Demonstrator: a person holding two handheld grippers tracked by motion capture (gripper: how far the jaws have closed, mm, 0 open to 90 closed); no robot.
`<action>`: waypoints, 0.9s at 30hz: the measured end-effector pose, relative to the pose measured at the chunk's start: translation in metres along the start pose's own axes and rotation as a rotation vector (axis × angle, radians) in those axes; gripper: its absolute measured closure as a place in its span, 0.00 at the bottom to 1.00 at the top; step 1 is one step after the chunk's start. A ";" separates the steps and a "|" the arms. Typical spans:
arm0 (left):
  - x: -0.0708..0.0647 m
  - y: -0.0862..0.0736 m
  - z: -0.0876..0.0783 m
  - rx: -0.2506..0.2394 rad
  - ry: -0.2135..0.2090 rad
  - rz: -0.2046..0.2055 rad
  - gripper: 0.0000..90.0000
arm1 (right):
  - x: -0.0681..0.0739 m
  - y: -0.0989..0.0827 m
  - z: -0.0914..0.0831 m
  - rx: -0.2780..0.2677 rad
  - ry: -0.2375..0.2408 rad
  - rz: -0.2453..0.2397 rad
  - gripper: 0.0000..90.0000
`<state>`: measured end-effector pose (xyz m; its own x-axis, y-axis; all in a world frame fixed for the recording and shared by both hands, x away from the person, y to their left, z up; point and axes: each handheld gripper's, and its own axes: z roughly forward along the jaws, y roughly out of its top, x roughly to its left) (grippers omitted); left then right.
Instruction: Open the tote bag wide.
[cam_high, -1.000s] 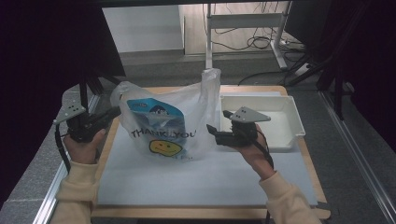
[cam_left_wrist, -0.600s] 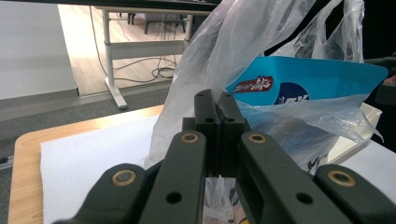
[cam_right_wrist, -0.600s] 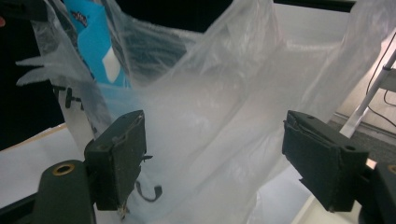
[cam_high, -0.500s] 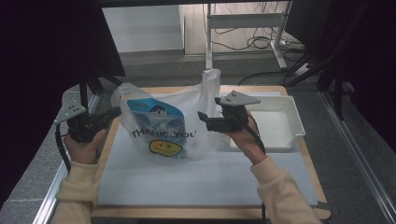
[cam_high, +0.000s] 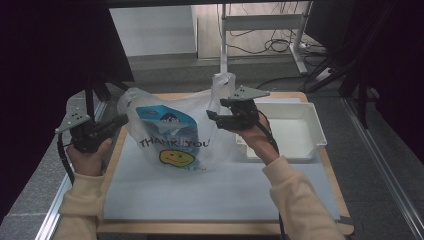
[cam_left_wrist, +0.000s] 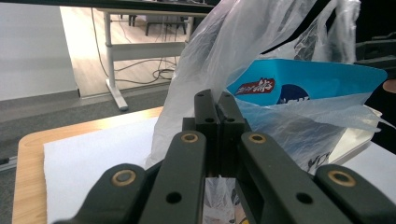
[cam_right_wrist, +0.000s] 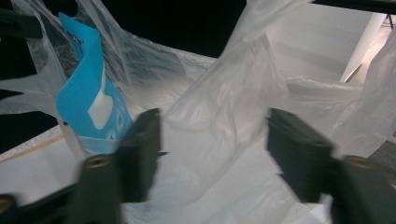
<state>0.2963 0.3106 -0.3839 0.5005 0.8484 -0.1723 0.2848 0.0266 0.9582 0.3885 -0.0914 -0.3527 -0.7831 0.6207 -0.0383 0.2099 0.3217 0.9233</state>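
Translucent plastic bag (cam_high: 175, 140), printed with a smiley and holding a blue packet (cam_high: 162, 117), stands on the white mat (cam_high: 210, 195) at the middle of the wooden table (cam_high: 330, 175), just left of the white tray (cam_high: 310, 132). Left gripper (cam_high: 117, 122) has its jaws clamped fully together on the bag's left handle, film pinched between them. Right gripper (cam_high: 212, 116), at the bag's far right handle (cam_high: 222, 87), has just been closing; jaws part open with film between, pads not yet pressing.
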 end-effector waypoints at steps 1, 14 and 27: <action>0.001 0.000 -0.001 -0.001 0.001 0.000 1.00 | 0.001 0.000 0.001 -0.002 0.005 -0.005 0.68; 0.004 0.002 -0.009 -0.022 0.004 -0.012 1.00 | 0.021 0.008 -0.014 -0.119 0.064 -0.044 0.98; 0.007 -0.001 -0.020 -0.024 0.026 -0.012 1.00 | 0.042 -0.003 -0.024 -0.181 0.075 -0.083 0.98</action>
<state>0.2831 0.3269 -0.3819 0.4758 0.8612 -0.1786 0.2712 0.0495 0.9612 0.3409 -0.0832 -0.3478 -0.8362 0.5402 -0.0944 0.0400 0.2318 0.9719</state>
